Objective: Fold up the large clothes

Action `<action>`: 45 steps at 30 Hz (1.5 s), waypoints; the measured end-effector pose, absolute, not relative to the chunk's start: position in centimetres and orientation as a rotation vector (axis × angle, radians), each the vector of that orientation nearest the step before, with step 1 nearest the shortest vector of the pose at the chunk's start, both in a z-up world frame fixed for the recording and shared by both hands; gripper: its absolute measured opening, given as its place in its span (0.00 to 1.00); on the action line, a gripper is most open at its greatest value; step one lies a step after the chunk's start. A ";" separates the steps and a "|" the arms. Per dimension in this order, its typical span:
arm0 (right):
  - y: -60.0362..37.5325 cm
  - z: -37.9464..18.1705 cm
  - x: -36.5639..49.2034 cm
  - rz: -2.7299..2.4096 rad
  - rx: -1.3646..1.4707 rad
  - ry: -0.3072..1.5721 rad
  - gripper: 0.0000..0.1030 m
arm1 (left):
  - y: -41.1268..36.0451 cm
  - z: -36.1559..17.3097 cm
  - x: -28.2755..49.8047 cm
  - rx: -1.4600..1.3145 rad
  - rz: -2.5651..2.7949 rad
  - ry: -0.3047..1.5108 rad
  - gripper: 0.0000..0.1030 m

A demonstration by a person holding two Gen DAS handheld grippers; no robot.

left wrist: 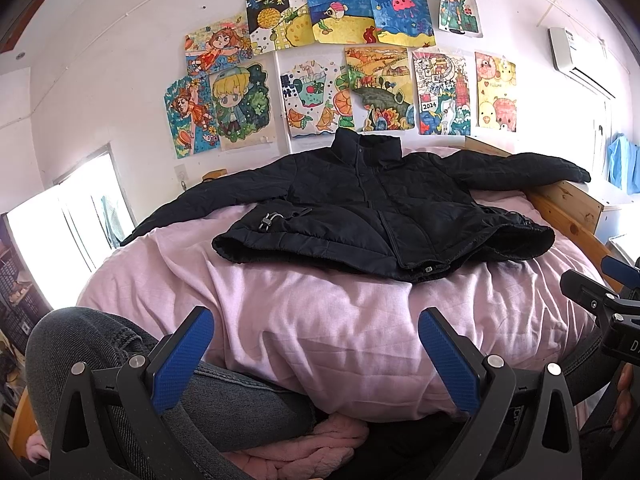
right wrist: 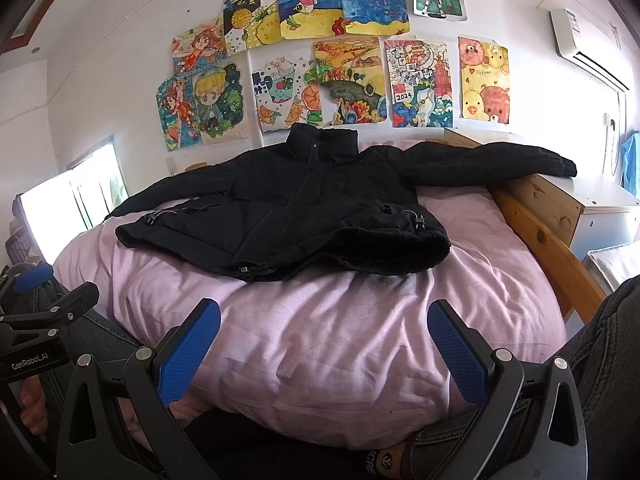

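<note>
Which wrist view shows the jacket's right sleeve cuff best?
The right wrist view: the right sleeve cuff lies fully visible over the wooden bed frame. The left wrist view shows the same cuff too, but nearer the frame edge and more distorted.

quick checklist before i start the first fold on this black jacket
1. Jacket lies flat, front up, on the pink bedcover: ok.
2. Left gripper open and empty: ok.
3. Right gripper open and empty: ok.
4. Both sleeves on the bed: not ok; the right sleeve drapes over the wooden bed frame.
5. Left sleeve fully spread: cannot tell; its end runs out of sight toward the bed edge.
6. Front closed: ok as far as seen, though the hem bunches a little.
</note>
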State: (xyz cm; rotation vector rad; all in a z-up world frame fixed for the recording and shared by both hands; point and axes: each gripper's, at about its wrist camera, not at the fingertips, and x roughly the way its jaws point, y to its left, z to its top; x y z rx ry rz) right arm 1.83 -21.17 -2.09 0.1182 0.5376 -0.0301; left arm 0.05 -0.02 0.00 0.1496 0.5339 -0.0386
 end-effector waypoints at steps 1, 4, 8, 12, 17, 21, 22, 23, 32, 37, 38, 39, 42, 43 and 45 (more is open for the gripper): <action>-21.2 -2.1 1.8 -0.030 0.118 0.537 0.99 | 0.0 0.0 0.1 0.150 -0.039 0.534 1.00; -21.2 -2.1 1.9 -0.030 0.119 0.538 0.99 | 0.0 0.0 0.2 0.150 -0.039 0.534 1.00; -21.2 -2.1 1.9 -0.030 0.120 0.539 0.99 | 0.0 0.0 0.0 0.149 -0.039 0.532 1.00; -21.3 -2.2 2.0 -0.030 0.120 0.539 0.99 | 0.0 0.0 0.0 0.149 -0.039 0.533 1.00; -21.3 -2.2 2.1 -0.030 0.121 0.540 0.99 | 0.0 0.0 0.0 0.149 -0.039 0.532 1.00; -21.3 -2.3 2.1 -0.031 0.122 0.540 0.99 | 0.0 0.0 0.1 0.149 -0.039 0.532 1.00; -21.3 -2.3 2.2 -0.031 0.122 0.540 0.99 | 0.0 0.0 0.1 0.149 -0.039 0.532 1.00; -21.3 -2.3 2.2 -0.031 0.122 0.540 0.99 | 0.0 0.0 0.2 0.149 -0.038 0.532 1.00; -21.4 -2.4 2.3 -0.030 0.123 0.541 0.99 | 0.0 0.0 0.1 0.150 -0.038 0.532 1.00; -21.5 -2.5 2.3 -0.030 0.124 0.542 0.99 | 0.0 0.0 0.0 0.150 -0.038 0.531 1.00; -21.5 -2.5 2.3 -0.030 0.123 0.542 0.99 | 0.0 0.0 0.1 0.150 -0.038 0.531 1.00; -21.5 -2.5 2.4 -0.030 0.124 0.542 0.99 | 0.0 0.0 0.0 0.149 -0.038 0.529 1.00; -21.5 -2.5 2.4 -0.031 0.124 0.542 0.99 | 0.0 0.0 0.0 0.149 -0.038 0.530 1.00; -21.5 -2.6 2.4 -0.031 0.124 0.542 0.99 | 0.0 0.0 0.0 0.149 -0.038 0.530 1.00; -21.5 -2.6 2.4 -0.031 0.125 0.543 0.99 | 0.0 0.0 0.0 0.150 -0.038 0.530 1.00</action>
